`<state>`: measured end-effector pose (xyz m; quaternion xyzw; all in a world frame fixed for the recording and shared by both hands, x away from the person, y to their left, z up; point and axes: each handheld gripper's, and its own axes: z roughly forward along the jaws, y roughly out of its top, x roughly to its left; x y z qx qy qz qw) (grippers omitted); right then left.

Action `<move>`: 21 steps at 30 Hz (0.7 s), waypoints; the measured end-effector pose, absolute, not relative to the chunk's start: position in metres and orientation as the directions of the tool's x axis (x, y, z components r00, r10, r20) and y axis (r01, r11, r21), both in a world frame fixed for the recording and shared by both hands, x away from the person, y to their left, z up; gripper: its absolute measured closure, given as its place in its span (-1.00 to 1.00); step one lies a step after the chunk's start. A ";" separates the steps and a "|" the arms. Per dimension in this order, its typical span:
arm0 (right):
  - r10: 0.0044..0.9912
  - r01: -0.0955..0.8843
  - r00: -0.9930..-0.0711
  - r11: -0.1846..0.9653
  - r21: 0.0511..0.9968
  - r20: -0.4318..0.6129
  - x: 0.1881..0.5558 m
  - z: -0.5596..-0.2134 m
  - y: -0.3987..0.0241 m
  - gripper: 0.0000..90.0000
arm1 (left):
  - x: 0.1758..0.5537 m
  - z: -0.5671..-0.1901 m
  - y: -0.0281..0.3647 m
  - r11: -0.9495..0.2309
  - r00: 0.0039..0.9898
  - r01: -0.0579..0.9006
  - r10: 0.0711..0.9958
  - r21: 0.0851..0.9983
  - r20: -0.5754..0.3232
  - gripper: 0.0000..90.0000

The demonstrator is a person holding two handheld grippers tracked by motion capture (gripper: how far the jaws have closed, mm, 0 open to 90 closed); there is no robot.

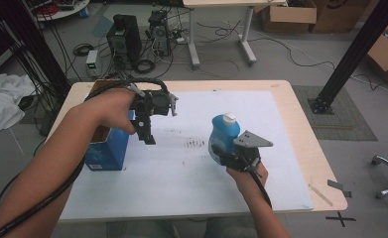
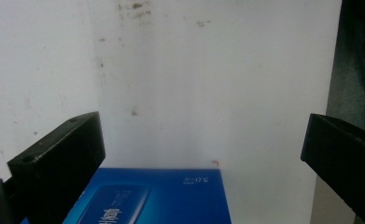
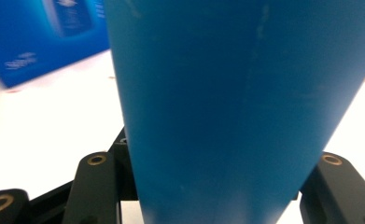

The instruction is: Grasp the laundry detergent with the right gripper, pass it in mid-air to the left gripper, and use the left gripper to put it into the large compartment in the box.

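Observation:
A blue bottle with a white cap is held upright above the white mat, my right gripper shut on its lower body. In the right gripper view the bottle sits between the two black jaws. My left gripper hangs open, pointing down, just right of an open blue box at the mat's left edge. In the left gripper view the jaws stand wide apart over the mat, with the blue box at the bottom.
A white mat covers the wooden table. Computers, cables and cardboard boxes lie on the floor beyond the far edge. A black post stands at the right.

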<state>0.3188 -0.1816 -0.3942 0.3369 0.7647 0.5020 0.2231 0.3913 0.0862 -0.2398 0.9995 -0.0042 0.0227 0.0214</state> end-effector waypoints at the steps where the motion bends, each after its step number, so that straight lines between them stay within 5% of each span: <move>1: 0.691 0.272 -0.723 0.275 0.922 0.007 0.320 -0.389 -0.183 -0.04 | 0.391 -0.239 0.085 -0.999 0.999 -0.011 -0.009 0.041 0.046 -1.00; 10: 0.463 0.189 -0.886 0.310 0.932 0.025 0.331 -0.384 -0.182 -0.05 | 0.385 -0.232 0.077 -0.999 1.000 -0.015 -0.014 0.050 0.021 -1.00; 21: 0.279 0.120 -0.960 0.343 0.932 0.021 0.344 -0.388 -0.163 -0.05 | 0.371 -0.226 0.065 -0.998 1.000 -0.029 -0.029 0.048 0.005 -1.00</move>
